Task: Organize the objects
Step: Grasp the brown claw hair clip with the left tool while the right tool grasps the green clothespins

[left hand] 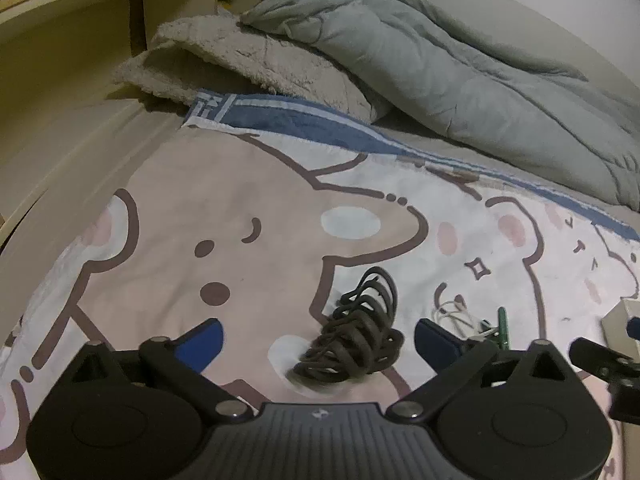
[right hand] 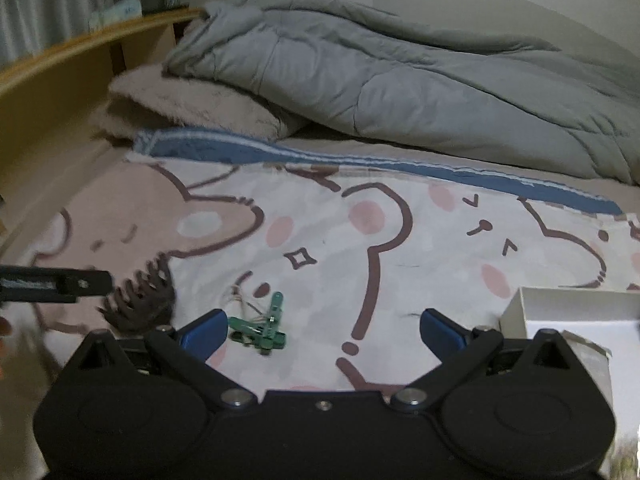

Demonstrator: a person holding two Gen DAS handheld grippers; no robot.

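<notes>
A dark brown claw hair clip (left hand: 356, 336) lies on the cartoon bear sheet (left hand: 224, 216), right between my left gripper's open blue fingers. My left gripper (left hand: 318, 340) is open around it without touching. The clip also shows at the left in the right wrist view (right hand: 140, 300). A small green clip with thin wires (right hand: 266, 326) lies just ahead of my right gripper's left finger; it also shows in the left wrist view (left hand: 500, 326). My right gripper (right hand: 322, 330) is open and empty. A white box (right hand: 568, 316) stands open at the right.
A fluffy beige pillow (right hand: 192, 104) and a grey quilt (right hand: 400, 76) lie at the back of the bed. A wooden headboard shelf (left hand: 68, 28) runs along the left. The white box's corner shows at the right edge in the left wrist view (left hand: 620, 320).
</notes>
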